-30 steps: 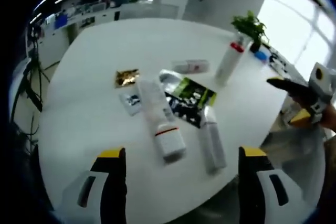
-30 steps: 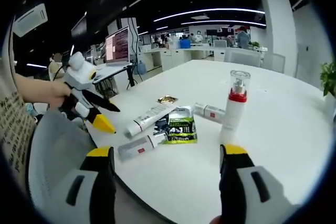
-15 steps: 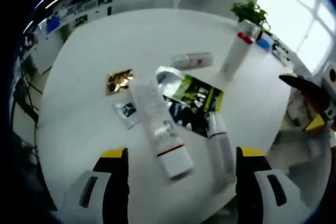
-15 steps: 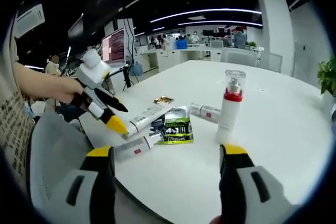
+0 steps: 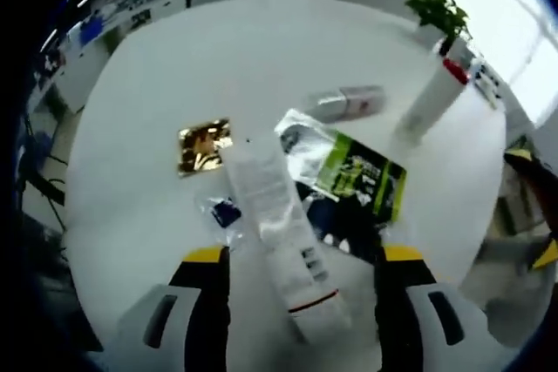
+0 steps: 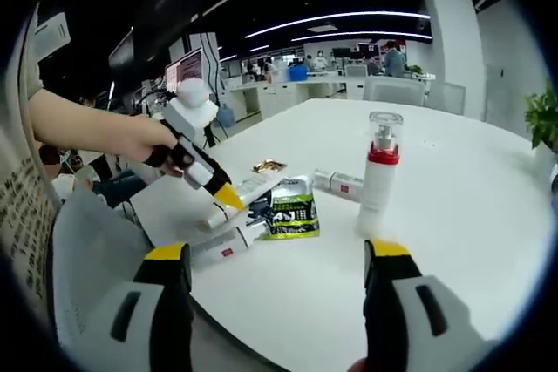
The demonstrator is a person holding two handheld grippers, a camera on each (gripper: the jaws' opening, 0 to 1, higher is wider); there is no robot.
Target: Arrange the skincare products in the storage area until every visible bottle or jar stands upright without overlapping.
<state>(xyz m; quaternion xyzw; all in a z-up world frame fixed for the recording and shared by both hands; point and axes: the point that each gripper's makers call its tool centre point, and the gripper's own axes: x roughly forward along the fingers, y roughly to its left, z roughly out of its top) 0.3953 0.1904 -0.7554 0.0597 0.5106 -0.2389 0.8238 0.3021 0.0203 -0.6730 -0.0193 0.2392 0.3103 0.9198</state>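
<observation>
The green sachet hid part of a dark packet beneath it, and the long white tube covered one edge of the sachet as well as part of the small clear packet on the tube's far side from the sachet. Print on the sachet and the tube was too blurred to read. Beyond the sachet, the small lying tube was too small to make out its label.
</observation>
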